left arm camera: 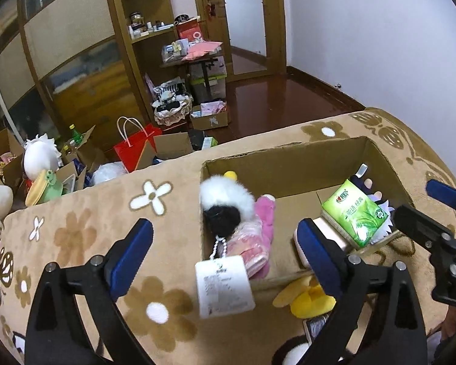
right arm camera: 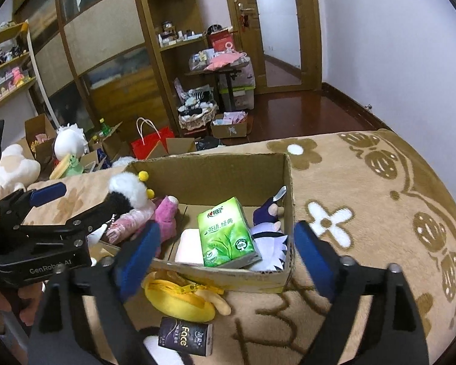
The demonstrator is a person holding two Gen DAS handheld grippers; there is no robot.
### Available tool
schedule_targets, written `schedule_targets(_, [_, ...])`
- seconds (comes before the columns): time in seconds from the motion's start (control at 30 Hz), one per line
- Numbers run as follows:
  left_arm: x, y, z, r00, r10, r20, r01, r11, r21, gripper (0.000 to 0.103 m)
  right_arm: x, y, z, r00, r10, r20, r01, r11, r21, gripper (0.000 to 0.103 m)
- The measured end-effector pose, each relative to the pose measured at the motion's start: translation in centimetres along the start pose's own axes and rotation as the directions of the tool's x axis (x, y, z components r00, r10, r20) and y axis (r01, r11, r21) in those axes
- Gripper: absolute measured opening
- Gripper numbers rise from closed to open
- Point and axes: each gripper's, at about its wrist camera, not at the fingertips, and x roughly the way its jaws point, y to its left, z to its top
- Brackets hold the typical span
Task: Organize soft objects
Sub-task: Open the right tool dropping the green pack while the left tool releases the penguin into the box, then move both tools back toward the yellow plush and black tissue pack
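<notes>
A cardboard box (left arm camera: 288,164) (right arm camera: 228,167) stands on a beige flowered blanket. Inside lie a white and black fluffy plush (left arm camera: 225,203) (right arm camera: 127,191) with a paper tag (left arm camera: 225,286), a pink plush (left arm camera: 264,222) (right arm camera: 167,219), a green tissue pack (left arm camera: 358,213) (right arm camera: 225,231) and a purple and white doll (right arm camera: 270,231). A yellow plush (left arm camera: 307,301) (right arm camera: 179,298) and a dark Face tissue pack (right arm camera: 185,334) lie in front of the box. My left gripper (left arm camera: 225,252) is open over the box's near left corner. My right gripper (right arm camera: 225,249) is open over the box's near wall.
The blanket (right arm camera: 364,213) spreads right of the box. Beyond its far edge, the floor holds a red paper bag (left arm camera: 133,149), open cartons, plush toys (left arm camera: 39,158) and a basket (left arm camera: 170,109). Wooden shelves and a door stand behind.
</notes>
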Motion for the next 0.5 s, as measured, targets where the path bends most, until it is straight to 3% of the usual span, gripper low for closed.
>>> schedule_targets(0.07, [-0.8, 0.4, -0.2, 1.0, 0.002, 0.005, -0.002, 1.0, -0.011, 0.101, -0.7, 0.0, -0.1, 1.0, -0.002, 0.004, 0.002, 1.0, 0.006, 0.103])
schedule_targets(0.5, [-5.1, 1.0, -2.0, 1.0, 0.005, 0.006, -0.005, 1.0, -0.021, 0.102, -3.9, 0.3, -2.3, 1.0, 0.001, -0.018, -0.001, 1.0, 0.026, 0.103])
